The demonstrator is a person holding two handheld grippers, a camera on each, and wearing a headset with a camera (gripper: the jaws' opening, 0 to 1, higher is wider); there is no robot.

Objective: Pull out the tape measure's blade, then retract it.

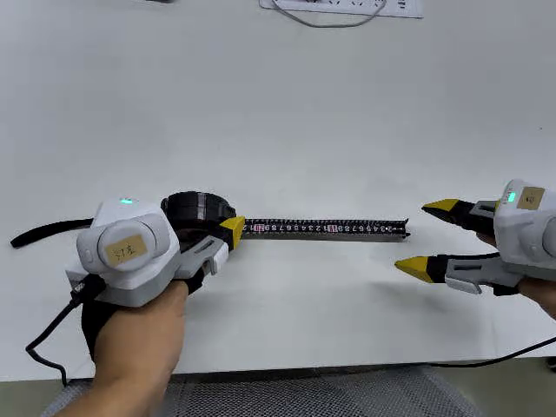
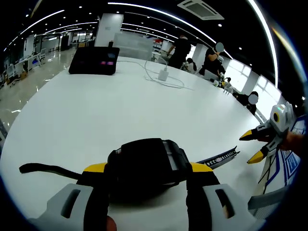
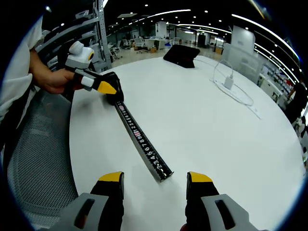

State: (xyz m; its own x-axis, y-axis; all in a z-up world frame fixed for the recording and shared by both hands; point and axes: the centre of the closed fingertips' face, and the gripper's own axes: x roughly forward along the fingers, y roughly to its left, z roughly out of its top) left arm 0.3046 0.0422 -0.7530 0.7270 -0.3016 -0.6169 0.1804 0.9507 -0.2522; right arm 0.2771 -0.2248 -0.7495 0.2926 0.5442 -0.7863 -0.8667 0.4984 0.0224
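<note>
Got the blade (image 1: 326, 228) out flat
My left gripper (image 2: 149, 168) pinches the tape measure (image 1: 198, 208); right gripper (image 1: 429, 235) spread, just off the tip.

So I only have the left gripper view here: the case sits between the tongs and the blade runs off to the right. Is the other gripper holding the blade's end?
Observer: No. In the right gripper view the right gripper has its tongs open. The blade's end lies on the table in the gap between the tips, touching neither.
Operator: Is the blade lifted or bent anywhere along its run?
Observer: Not that I can see. The head view shows the blade lying flat and straight on the table from the tape measure case to its end, printed side up.
</note>
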